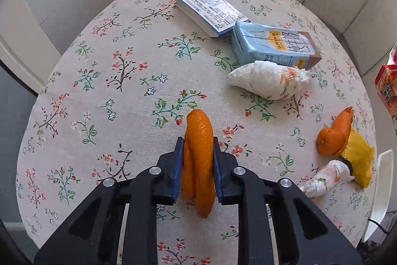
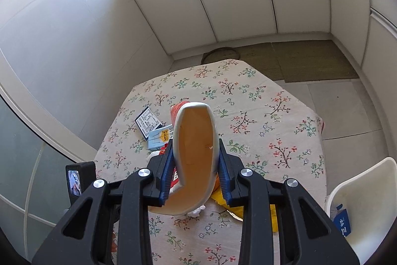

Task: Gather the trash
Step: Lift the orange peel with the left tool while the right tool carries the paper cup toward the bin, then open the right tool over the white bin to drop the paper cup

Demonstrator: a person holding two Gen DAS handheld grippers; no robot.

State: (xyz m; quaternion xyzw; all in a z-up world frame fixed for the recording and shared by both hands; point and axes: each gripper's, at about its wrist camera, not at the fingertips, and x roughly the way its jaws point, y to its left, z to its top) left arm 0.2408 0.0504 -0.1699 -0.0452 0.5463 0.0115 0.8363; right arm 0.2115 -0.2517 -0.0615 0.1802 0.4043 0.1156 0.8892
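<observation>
A long curl of orange peel (image 1: 199,165) stands between the blue pads of my left gripper (image 1: 197,143), which is shut on it just above the floral tablecloth (image 1: 99,91). My right gripper (image 2: 196,142) is shut on a squashed paper cup (image 2: 196,121) with a white rim, tan inside and red outside, held over the table. Loose on the cloth lie a light blue milk carton (image 1: 273,46), a flat printed box (image 1: 211,12), a crumpled tissue (image 1: 268,82), a second orange peel (image 1: 333,136), a yellow wrapper (image 1: 359,160) and a small tissue wad (image 1: 327,178).
A white chair (image 2: 362,203) stands at the table's right side with a blue packet (image 2: 343,222) on its seat. White cabinets (image 2: 223,4) and a floor mat (image 2: 297,61) lie beyond the far table edge. A red packet (image 1: 387,86) shows at the right border.
</observation>
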